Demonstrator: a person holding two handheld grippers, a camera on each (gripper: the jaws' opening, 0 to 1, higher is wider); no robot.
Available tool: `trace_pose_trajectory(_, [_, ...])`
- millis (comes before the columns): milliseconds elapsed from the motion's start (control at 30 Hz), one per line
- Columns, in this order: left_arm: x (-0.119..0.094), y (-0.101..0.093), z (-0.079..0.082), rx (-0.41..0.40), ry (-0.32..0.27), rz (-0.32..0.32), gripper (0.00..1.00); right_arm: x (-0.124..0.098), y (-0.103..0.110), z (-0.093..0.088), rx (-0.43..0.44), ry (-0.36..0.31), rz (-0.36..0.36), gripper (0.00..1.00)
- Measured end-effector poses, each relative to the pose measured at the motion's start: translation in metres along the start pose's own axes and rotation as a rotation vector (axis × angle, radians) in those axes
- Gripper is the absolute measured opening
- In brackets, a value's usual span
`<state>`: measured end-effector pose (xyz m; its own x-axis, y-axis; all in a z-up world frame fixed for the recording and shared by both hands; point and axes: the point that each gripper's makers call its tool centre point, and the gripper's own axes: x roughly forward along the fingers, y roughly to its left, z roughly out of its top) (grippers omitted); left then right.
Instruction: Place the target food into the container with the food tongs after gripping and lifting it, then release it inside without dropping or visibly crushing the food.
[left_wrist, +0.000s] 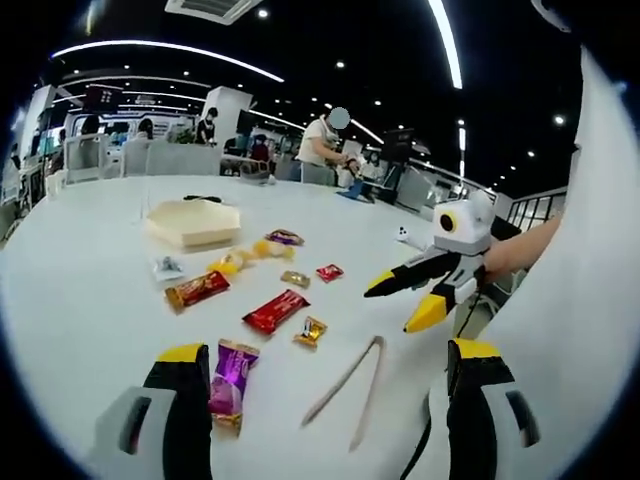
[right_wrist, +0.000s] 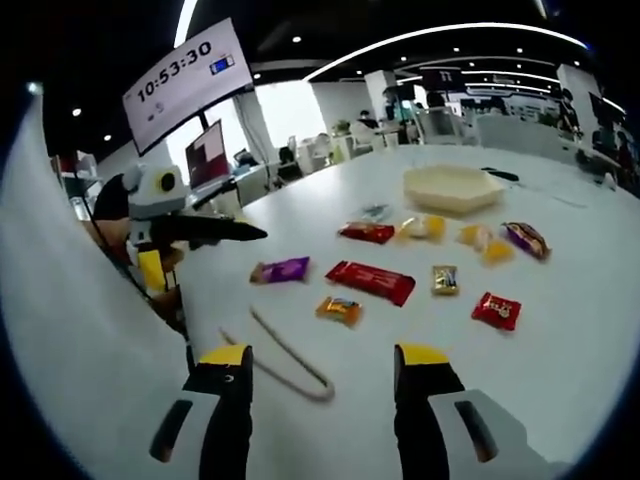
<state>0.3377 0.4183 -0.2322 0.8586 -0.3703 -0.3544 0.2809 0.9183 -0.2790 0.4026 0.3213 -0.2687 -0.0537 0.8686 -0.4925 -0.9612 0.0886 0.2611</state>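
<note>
Dark ceiling with strip lights, desks, wall clock screen.

Hanging display screen, upper left of the right gripper view: white panel showing the time "10:53:30" in dark digits. Print on the snack wrappers is too small to read.

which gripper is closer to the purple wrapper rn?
Left. The left gripper has the purple wrapper right beside one jaw. The right gripper sits further back, with the tongs between it and the wrapper.
</note>
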Motion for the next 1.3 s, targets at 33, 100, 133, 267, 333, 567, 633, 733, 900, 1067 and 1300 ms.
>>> trace_pose_trajectory(33, [0.001,-0.002,0.003,0.001,-0.018,-0.008,0.99,0.001,0.000,0.000,0.006,0.000,-0.001,0.57])
trace_pose_trajectory(100, [0.003,-0.003,0.005,0.000,-0.025,-0.007,0.99,0.001,-0.002,0.000,0.009,-0.002,-0.002,0.57])
trace_pose_trajectory(133, [0.004,-0.004,0.005,0.001,-0.027,-0.011,0.99,0.002,-0.002,0.000,0.009,0.000,-0.002,0.57])
trace_pose_trajectory(267, [0.007,-0.010,0.008,0.096,-0.052,-0.024,0.99,0.003,-0.001,0.000,0.021,-0.001,0.009,0.54])
trace_pose_trajectory(333, [0.007,-0.008,0.006,0.102,-0.038,-0.008,0.99,0.004,0.000,0.000,0.025,-0.002,0.012,0.54])
trace_pose_trajectory(567, [0.008,-0.010,-0.015,0.141,0.059,-0.027,0.99,0.006,0.002,-0.003,0.005,0.013,0.020,0.53])
trace_pose_trajectory(633, [0.009,-0.013,-0.018,0.156,0.065,-0.038,0.99,0.006,0.003,-0.003,0.006,0.015,0.023,0.54])
trace_pose_trajectory(733, [0.013,-0.021,-0.030,0.196,0.104,-0.066,0.99,0.007,0.004,-0.003,0.006,0.017,0.026,0.54])
trace_pose_trajectory(900, [0.019,-0.020,-0.042,0.222,0.148,-0.066,0.99,0.008,0.005,-0.003,0.005,0.018,0.024,0.54])
trace_pose_trajectory(1067, [0.022,-0.018,-0.045,0.213,0.141,-0.059,0.99,0.008,0.005,-0.003,0.020,0.010,0.024,0.55])
trace_pose_trajectory(1300, [0.024,-0.020,-0.051,0.199,0.153,-0.085,0.99,0.008,0.004,-0.004,0.028,0.009,0.016,0.54])
